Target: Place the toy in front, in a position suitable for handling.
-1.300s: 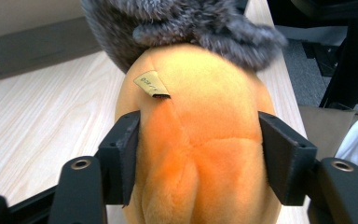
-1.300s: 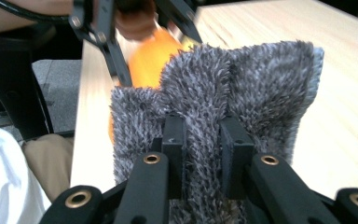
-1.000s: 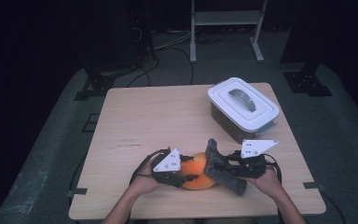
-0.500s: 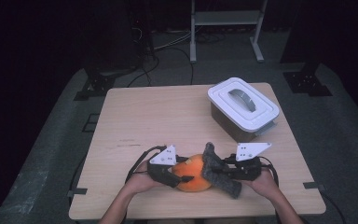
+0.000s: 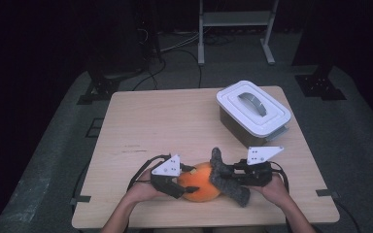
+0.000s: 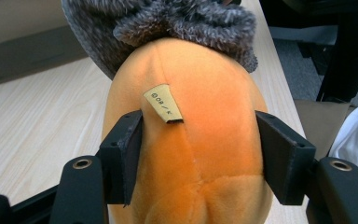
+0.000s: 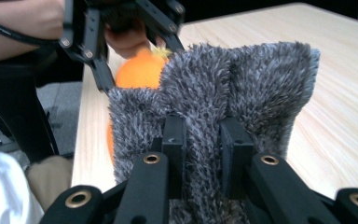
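Dark floor and cabling ring the pale wooden surface [image 5: 175, 121]; its far right carries a white lidded box [image 5: 253, 111], shut and untouched, well apart from the work. Nearer the person than that box, at the front edge, lies an orange plush toy [image 5: 200, 182] with a grey fuzzy fabric [image 5: 228, 180] draped against the side toward the box. The left hand-held gripper [image 5: 175, 184] has its jaws pressed into the toy's flanks, seemingly to anchor it; a small tag [image 6: 163, 103] sits between them. The right hand-held gripper [image 5: 240, 175] pinches a fold of the grey fabric between nearly closed jaws, probably to pull it against the steadied toy, one hand bracing and the other tugging; whether the fabric is sewn on I cannot tell.
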Available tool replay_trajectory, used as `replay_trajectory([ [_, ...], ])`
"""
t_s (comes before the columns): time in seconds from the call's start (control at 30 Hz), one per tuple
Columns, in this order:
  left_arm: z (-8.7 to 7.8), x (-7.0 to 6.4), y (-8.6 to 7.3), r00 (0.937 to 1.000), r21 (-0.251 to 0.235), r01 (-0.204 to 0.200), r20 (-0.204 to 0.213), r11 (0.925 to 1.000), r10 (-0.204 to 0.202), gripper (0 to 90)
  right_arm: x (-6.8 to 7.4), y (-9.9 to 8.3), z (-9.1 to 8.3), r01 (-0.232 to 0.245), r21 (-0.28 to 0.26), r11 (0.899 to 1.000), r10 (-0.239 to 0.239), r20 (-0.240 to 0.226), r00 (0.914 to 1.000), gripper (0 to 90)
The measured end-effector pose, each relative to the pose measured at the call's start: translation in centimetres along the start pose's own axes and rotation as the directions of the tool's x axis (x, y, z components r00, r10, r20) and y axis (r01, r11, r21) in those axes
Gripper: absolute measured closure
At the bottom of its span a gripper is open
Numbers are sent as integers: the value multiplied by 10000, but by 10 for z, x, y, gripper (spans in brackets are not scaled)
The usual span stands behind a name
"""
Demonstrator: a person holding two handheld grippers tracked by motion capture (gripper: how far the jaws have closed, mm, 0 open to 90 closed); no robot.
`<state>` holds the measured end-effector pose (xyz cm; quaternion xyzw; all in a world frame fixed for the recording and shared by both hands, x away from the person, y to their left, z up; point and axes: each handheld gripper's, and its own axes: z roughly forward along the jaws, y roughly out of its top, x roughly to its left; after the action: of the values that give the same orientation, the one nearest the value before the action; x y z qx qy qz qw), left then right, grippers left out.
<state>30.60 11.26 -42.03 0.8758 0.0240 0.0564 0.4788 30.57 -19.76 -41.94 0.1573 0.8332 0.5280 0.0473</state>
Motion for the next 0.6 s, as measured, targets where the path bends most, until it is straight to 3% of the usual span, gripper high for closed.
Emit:
replay_trajectory([
  [0.03,0,0,-1,10000,-23,4,12,10000,-4,372,-2,-2,-2,118,271,9996,-124,226,9997,740],
  [0.17,0,0,-2,10000,-143,1,71,9999,0,370,-11,-14,-9,-399,450,9982,380,429,9984,741],
  [0.33,2,-2,-2,9998,-210,-174,100,9996,176,361,-8,-1,-9,-473,-609,9970,484,167,9987,740],
  [0.4,2,-3,-2,9993,-138,-336,127,9993,338,360,-5,-1,-1,-253,-262,9993,258,213,9994,739],
  [0.5,3,-3,-2,9993,-152,-340,133,9993,342,359,-9,-6,0,-503,-192,9986,503,12,9987,739],
  [0.6,3,-3,-3,9995,-208,-271,155,9994,275,359,-12,-12,-2,-524,299,9982,516,257,9983,740],
])
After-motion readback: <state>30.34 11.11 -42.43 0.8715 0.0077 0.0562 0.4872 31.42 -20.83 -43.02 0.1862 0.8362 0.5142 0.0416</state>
